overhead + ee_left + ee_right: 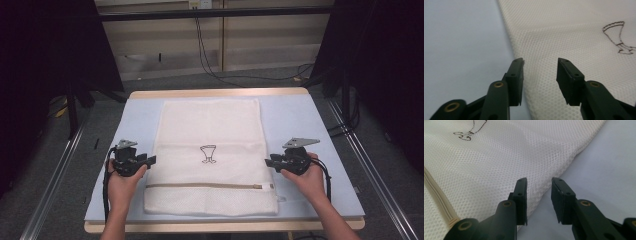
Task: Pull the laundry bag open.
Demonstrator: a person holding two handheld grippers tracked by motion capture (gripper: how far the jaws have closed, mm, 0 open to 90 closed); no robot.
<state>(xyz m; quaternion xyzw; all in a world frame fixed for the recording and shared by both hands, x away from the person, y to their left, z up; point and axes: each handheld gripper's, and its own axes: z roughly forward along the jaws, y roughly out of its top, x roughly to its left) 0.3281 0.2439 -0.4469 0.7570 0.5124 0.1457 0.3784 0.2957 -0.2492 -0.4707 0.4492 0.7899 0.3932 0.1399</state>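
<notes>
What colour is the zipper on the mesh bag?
Tan, the zipper on the white mesh bag; clearest in the high view.

mesh bag (574, 37): print cut off at right edge | zipper pull (257, 186): too small

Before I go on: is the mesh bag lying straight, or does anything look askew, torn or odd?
Nothing stands out. The mesh bag lies flat and square on the table, its zipper shut, no tear visible. The left gripper and right gripper sit at its side edges, jaws apart, gripping nothing.
</notes>
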